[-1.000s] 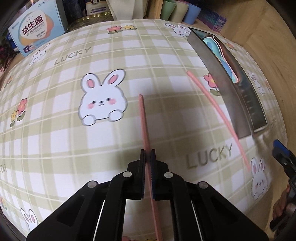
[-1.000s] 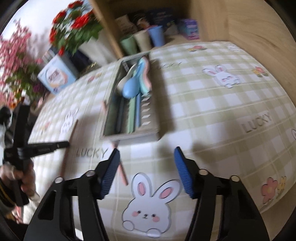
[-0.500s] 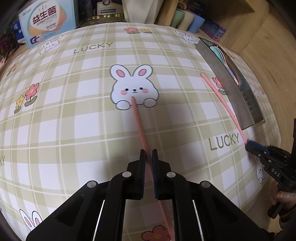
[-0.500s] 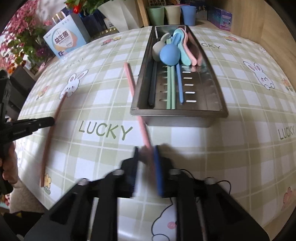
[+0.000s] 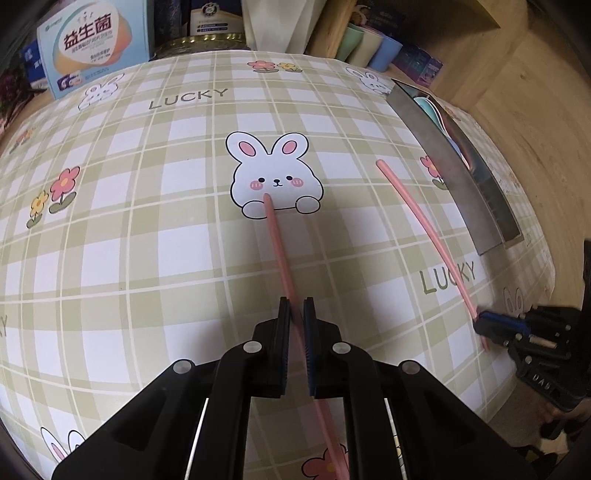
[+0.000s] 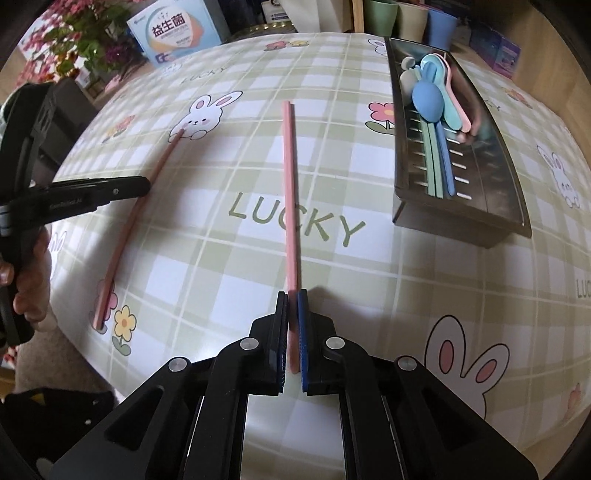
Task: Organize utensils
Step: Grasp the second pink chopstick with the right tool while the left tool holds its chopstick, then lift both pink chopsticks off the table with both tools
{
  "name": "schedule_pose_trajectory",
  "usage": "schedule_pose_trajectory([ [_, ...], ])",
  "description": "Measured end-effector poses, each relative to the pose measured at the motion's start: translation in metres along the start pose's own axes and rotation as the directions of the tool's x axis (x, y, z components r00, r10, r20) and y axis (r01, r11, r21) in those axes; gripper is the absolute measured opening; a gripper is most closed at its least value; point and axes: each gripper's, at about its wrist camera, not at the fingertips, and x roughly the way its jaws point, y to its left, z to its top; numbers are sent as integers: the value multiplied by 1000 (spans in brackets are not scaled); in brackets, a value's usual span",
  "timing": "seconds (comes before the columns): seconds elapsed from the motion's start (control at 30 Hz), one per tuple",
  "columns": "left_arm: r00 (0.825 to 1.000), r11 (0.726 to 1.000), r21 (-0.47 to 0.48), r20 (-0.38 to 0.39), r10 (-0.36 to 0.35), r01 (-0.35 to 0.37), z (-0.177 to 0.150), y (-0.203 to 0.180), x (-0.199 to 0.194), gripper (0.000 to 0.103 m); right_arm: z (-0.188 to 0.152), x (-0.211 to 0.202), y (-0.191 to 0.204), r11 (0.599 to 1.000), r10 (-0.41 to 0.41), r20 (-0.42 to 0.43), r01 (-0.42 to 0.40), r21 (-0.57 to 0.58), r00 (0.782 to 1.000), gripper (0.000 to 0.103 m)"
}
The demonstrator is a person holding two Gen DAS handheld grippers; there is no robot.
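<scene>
Pink chopsticks [image 6: 291, 192], green-checked tablecloth [image 6: 207, 258]

Wide open tablecloth [image 6: 221, 258] between the two pink chopsticks, the one on the left [image 6: 140, 206] and the one in the middle [image 6: 291, 206], so there's a clear lane running from near to far. On the right the metal tray [image 6: 461, 218] stands as a raised wall, its far half packed with spoons [image 6: 428, 96], though a strip of cloth stays open between tray and middle chopstick. The far edge is fenced by a box [image 6: 173, 31] and cups [image 6: 410, 14].
</scene>
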Motion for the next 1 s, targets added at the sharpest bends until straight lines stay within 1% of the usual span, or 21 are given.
schedule_pose_trajectory([
  [0.13, 1000, 1000, 20, 1, 11, -11, -3, -3, -2, 12, 9, 0, 5, 1000, -4, 11, 4, -15, 1000, 7],
  [0.2, 1000, 1000, 5, 0, 6, -6, -5, -1, -3, 13, 17, 2, 8, 1000, -11, 18, 12, -24, 1000, 7],
  [0.4, 1000, 1000, -13, 5, 17, -17, -10, -3, -6, 15, 46, 14, 17, 999, -41, 55, 42, -30, 998, 7],
  [0.5, 1000, 999, -31, 7, 14, -13, -12, -1, -7, 15, 61, 21, 22, 996, -80, 71, 83, -43, 994, 7],
  [0.63, 1000, 998, -56, 11, 4, -3, -13, 1, -8, 15, 75, 29, 15, 996, -87, 68, 87, 1, 994, 7],
  [0.7, 1000, 998, -69, 14, -1, 2, -14, 2, -8, 15, 78, 32, 12, 997, -79, 70, 78, 23, 994, 8],
  [0.8, 1000, 995, -96, 21, -11, 13, -17, 5, -10, 15, 78, 33, 14, 996, -85, 80, 84, 24, 993, 8],
  [1.0, 999, 993, -120, 38, -4, 9, -24, 4, -13, 15, 69, 32, 17, 996, -83, 92, 79, 46, 992, 8],
])
